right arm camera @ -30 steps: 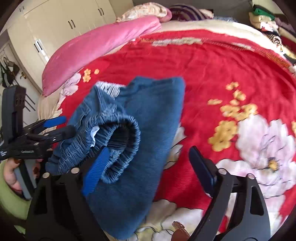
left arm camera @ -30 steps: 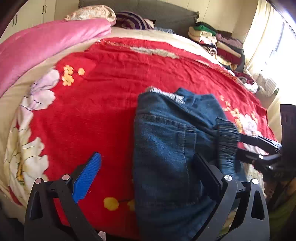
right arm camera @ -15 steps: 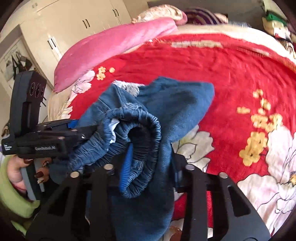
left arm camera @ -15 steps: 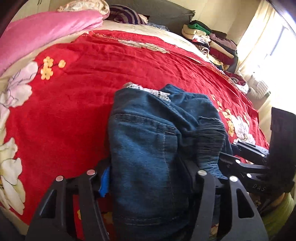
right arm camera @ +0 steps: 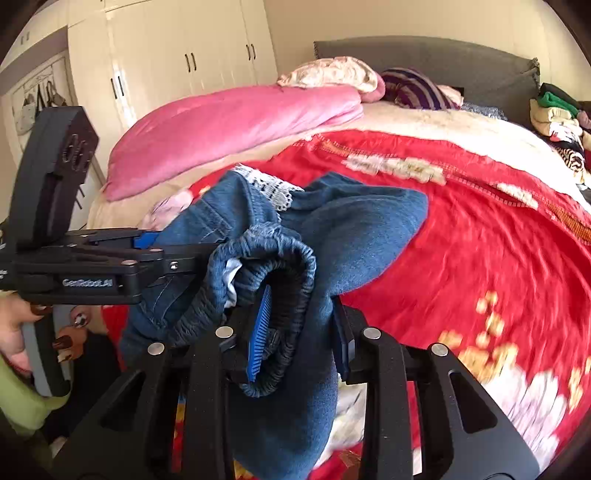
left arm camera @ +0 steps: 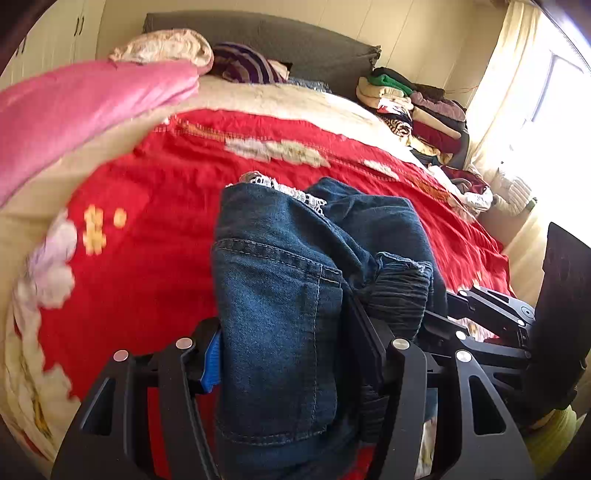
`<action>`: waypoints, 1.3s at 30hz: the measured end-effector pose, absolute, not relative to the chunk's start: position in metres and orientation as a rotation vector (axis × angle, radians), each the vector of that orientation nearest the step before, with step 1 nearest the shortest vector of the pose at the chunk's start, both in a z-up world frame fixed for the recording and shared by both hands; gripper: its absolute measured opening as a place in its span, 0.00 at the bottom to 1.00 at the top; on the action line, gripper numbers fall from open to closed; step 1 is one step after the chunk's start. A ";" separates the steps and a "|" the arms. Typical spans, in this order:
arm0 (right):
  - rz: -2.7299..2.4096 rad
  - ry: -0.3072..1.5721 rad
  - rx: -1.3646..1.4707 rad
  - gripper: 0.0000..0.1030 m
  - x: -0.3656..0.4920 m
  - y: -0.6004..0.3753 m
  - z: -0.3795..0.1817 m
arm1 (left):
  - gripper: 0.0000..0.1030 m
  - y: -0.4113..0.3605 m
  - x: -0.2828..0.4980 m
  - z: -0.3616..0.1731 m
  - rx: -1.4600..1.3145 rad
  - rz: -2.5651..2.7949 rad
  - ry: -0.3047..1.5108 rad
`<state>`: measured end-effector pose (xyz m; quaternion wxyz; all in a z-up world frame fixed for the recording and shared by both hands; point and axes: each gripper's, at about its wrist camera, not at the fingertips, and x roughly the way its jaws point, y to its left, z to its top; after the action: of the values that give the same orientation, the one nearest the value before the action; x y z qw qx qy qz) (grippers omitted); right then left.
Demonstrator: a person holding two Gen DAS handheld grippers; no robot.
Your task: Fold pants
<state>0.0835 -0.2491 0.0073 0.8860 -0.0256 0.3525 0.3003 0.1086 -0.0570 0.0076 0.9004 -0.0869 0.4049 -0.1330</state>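
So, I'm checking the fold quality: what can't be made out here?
- Left wrist view: the jeans run off the bottom edge; the left gripper hides their lower layers.
- Right wrist view: the folded bundle hides the right gripper pads' contact with the waistband.
- Both views: the red floral bedspread is motion-blurred.

Grey headboard, cream wardrobe, sunlit curtained window.

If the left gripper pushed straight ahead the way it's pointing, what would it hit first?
The left gripper is already shut on the folded jeans, so denim fills its path. Beyond that, probably the red bedspread; depth is unclear.
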 end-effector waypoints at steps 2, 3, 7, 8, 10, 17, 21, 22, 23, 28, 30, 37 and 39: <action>0.621 0.723 -0.046 0.23 0.099 -0.250 0.011 | 0.54 -0.058 0.117 0.012 -0.168 -0.266 0.830; 0.620 0.722 -0.045 0.23 0.105 -0.249 0.011 | 0.54 -0.059 0.123 0.014 -0.160 -0.259 0.826; 0.608 0.728 -0.044 0.23 0.127 -0.247 0.009 | 0.54 -0.063 0.140 0.017 -0.146 -0.245 0.826; 0.607 0.730 -0.046 0.23 0.131 -0.246 0.008 | 0.54 -0.064 0.145 0.017 -0.141 -0.241 0.827; 0.603 0.736 -0.048 0.23 0.138 -0.246 0.006 | 0.54 -0.065 0.152 0.016 -0.141 -0.238 0.828; 0.601 0.745 -0.047 0.23 0.152 -0.244 0.001 | 0.54 -0.062 0.166 0.011 -0.149 -0.229 0.833; 0.597 0.751 -0.051 0.23 0.152 -0.243 0.000 | 0.57 -0.062 0.170 0.007 -0.147 -0.222 0.833; 0.594 0.754 -0.052 0.23 0.154 -0.243 -0.002 | 0.57 -0.062 0.171 0.006 -0.146 -0.220 0.835; 0.592 0.757 -0.053 0.23 0.155 -0.244 -0.002 | 0.57 -0.062 0.171 0.005 -0.146 -0.218 0.835; 0.547 0.795 -0.071 0.33 0.158 -0.244 -0.011 | 0.66 -0.061 0.174 -0.009 -0.140 -0.197 0.863; 0.518 0.820 -0.070 0.43 0.160 -0.247 -0.017 | 0.77 -0.059 0.176 -0.016 -0.128 -0.162 0.885; 0.468 0.876 -0.118 0.53 0.161 -0.246 -0.033 | 0.82 -0.051 0.180 -0.041 -0.133 -0.128 0.945; 0.464 0.879 -0.111 0.55 0.161 -0.248 -0.034 | 0.82 -0.048 0.179 -0.043 -0.143 -0.130 0.946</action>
<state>0.1612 -0.2483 -0.0337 0.8776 -0.0532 0.4213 0.2226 0.1789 -0.0484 -0.0429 0.8857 -0.0686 0.4549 -0.0627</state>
